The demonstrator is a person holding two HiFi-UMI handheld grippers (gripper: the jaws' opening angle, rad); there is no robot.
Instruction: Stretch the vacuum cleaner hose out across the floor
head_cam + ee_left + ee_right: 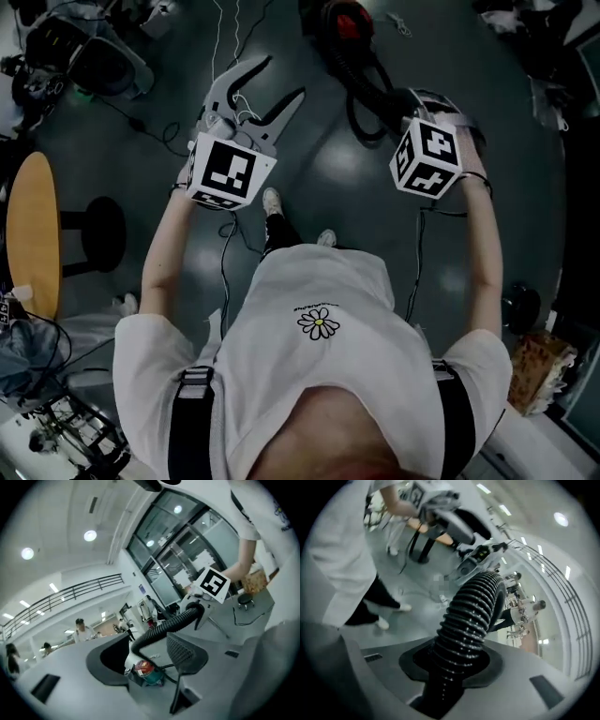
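floor [356,202]: dark, glossy | round wooden table [33,234] and black stool [94,234] placed left | glass wall [187,538], ceiling lights [90,536] lit

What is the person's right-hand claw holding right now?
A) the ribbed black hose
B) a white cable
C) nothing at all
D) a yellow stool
A: in the right gripper view the right claw is closed around the ribbed black hose, which runs out from between its jaws.
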